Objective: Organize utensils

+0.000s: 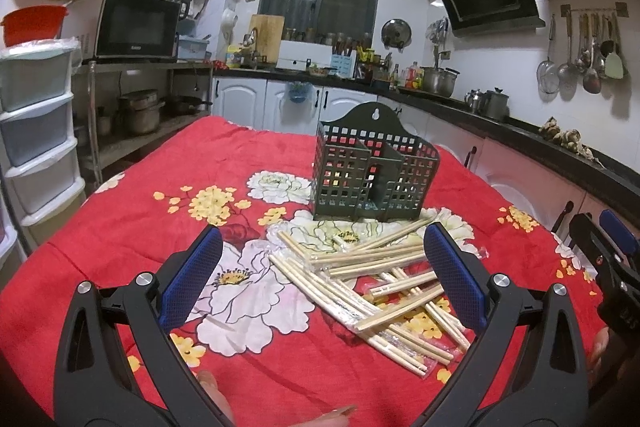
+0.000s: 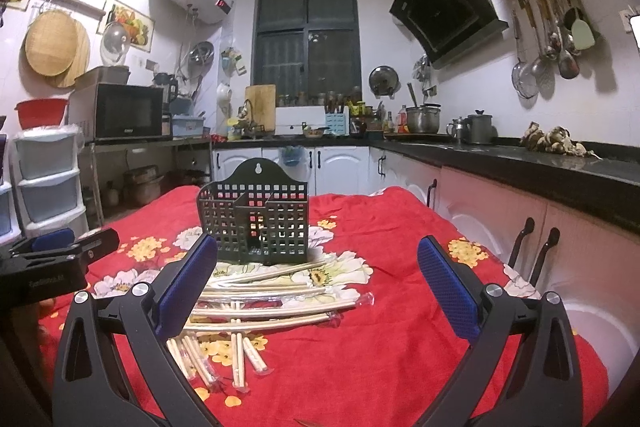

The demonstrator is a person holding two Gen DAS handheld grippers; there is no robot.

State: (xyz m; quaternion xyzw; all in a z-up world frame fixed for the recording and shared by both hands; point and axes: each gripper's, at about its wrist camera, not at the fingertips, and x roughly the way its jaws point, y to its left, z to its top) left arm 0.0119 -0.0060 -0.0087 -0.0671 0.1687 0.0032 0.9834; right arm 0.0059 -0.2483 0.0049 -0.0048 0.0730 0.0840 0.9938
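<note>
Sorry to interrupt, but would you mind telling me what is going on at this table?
A person holds a two-finger gripper in each hand over a table with a red floral cloth. The left gripper and right gripper are both open and hold nothing. A pile of wooden chopsticks, some in clear wrappers, lies in front of a dark green perforated utensil holder, which appears empty. No chopstick has been picked up yet.
</note>
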